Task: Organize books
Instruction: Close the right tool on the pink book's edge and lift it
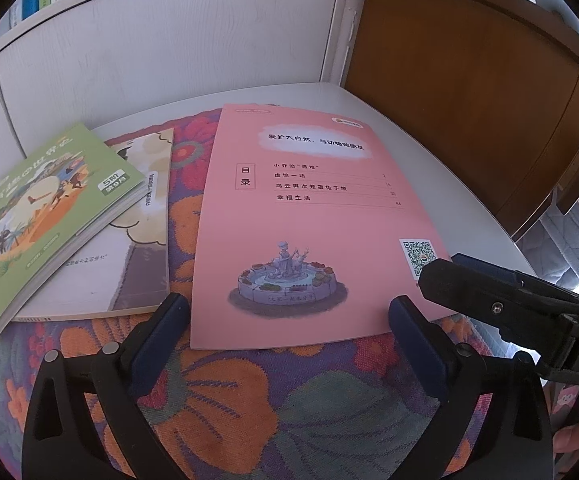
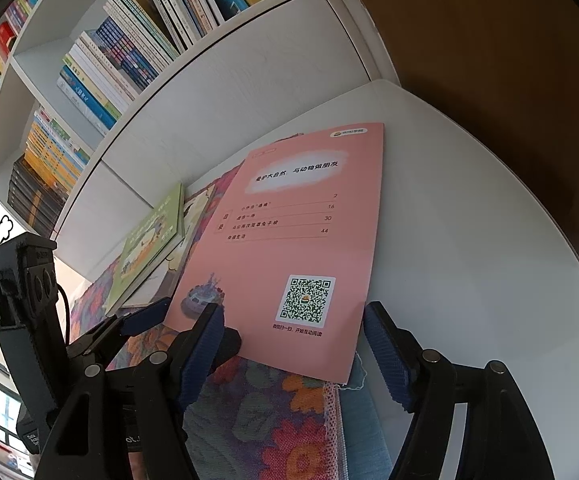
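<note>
Holding both tools low over the near edge of the table (image 2: pixel 469 208), I have my left hand-held gripper (image 1: pixel 289 312) spread wide, its dark blue ribbed pads apart with nothing between them, straddling the near edge of the pink book (image 1: pixel 309 220). My right hand-held gripper (image 2: pixel 293 332) is spread too, its pads on either side of that book's near corner and pinching nothing.

The pink book lies flat, back cover up: smooth matte paper, a thin rectangle printed with a contents list, a drawn fountain and a QR code (image 2: pixel 306 299). Its left part rests on a woven floral cloth (image 1: pixel 225 392) in orange, purple and green, coarse and nubbly; its right part lies on the bare white tabletop.

Further left on the cloth sits a thin green book (image 1: pixel 53 216) with a glossy illustrated cover, lying askew on top of a larger cream book (image 1: pixel 145 216), both flat.

Behind the table stands a white bookshelf (image 2: pixel 217 92) with a faint wood grain, its cubbies packed with thin colourful spines, upright and stacked. To its right is a brown wooden panel (image 1: pixel 461 52).
</note>
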Demonstrator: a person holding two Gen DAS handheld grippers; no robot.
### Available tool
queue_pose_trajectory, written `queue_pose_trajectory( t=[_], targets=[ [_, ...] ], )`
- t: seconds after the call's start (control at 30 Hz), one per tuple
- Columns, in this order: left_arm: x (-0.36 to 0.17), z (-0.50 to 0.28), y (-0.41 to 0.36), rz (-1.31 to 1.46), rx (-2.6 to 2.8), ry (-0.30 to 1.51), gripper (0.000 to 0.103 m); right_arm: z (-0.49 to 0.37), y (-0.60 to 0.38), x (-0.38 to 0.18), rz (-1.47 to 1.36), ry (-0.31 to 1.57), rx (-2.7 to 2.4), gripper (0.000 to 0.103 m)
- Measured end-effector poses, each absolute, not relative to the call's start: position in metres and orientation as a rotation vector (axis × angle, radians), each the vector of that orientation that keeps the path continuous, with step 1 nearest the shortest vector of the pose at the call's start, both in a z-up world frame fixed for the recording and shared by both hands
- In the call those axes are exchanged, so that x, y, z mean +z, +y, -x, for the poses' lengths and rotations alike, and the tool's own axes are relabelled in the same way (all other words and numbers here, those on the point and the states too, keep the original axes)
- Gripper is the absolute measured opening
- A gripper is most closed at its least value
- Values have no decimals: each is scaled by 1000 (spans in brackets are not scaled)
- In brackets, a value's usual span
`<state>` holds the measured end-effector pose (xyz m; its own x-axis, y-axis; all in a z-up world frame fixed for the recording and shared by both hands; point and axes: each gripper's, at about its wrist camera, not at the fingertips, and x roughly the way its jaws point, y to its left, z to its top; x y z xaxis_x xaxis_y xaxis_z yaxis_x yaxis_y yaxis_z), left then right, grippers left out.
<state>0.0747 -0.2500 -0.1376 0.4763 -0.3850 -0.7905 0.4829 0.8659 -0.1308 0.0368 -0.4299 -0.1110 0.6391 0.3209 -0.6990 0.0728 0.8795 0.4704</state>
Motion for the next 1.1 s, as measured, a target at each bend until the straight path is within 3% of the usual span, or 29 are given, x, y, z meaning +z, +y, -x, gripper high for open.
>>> queue_pose_trajectory(
  t=[0.63,1.1],
  targets=[
    [-131,-58,-240,-181,-615,1018,100,-26,-405,-100,-371,948,130,71],
    [-117,81,-133,-206,-604,1016,97,90,-323,-92,-337,1038,346,72]
  ],
)
